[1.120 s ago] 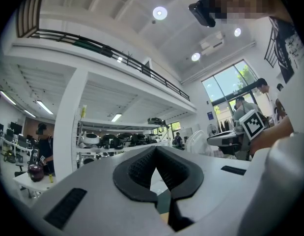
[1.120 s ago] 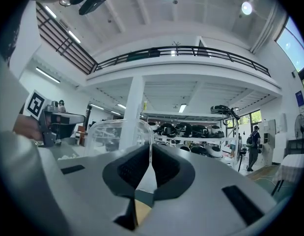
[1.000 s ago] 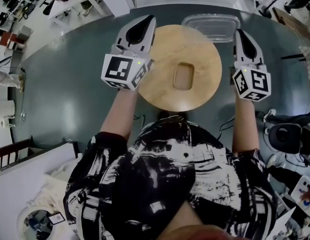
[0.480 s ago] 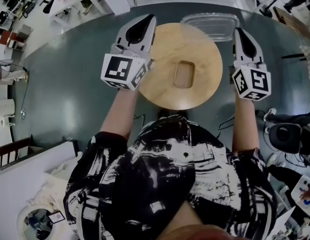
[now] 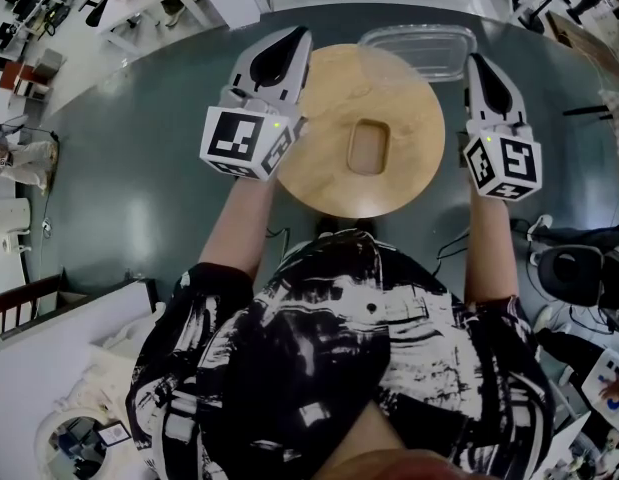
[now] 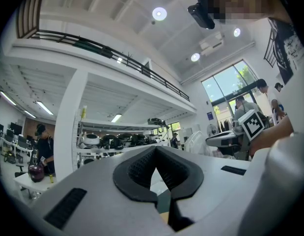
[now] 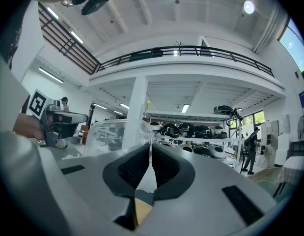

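The left gripper (image 5: 296,35) (image 6: 155,149) is held clenched on nothing, above the left edge of a round wooden top (image 5: 324,173) with a rectangular cut-out (image 5: 368,146). A clear, shallow, round-cornered plastic container (image 5: 417,48) (image 7: 112,134) is seen over the top's far right edge. Its thin transparent wall is pinched between the jaws of the right gripper (image 5: 476,60) (image 7: 151,147).

No legible words or numbers.
The only print is the black-and-white square code on the cube (image 5: 246,140) of the left gripper (image 5: 295,36) and the cube (image 5: 502,163) of the right gripper (image 5: 478,63); a blue wall sign (image 6: 209,115) at three o'clock in the left gripper view is too small to read.
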`<state>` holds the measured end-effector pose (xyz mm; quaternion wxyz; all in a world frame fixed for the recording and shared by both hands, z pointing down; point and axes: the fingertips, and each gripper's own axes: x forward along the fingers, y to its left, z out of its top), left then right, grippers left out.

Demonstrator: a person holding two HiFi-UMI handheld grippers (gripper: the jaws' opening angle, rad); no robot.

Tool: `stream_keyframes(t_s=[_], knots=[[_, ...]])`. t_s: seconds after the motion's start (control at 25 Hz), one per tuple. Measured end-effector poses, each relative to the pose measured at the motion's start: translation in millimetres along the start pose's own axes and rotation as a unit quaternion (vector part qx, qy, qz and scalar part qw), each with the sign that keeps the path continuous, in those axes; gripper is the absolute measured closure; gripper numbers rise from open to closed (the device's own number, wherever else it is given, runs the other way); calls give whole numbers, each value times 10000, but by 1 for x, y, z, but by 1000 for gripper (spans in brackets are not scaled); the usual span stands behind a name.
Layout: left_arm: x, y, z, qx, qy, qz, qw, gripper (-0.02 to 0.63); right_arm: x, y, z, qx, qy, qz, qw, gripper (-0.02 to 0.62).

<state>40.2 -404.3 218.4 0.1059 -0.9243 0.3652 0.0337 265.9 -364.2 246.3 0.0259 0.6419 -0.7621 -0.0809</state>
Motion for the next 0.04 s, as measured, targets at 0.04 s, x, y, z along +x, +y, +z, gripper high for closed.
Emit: stream_keyframes(t_s=[0.04], knots=[[0,0,0,2,3,-3,10000,606,0,0,0,-1,1,4,10000,580]])
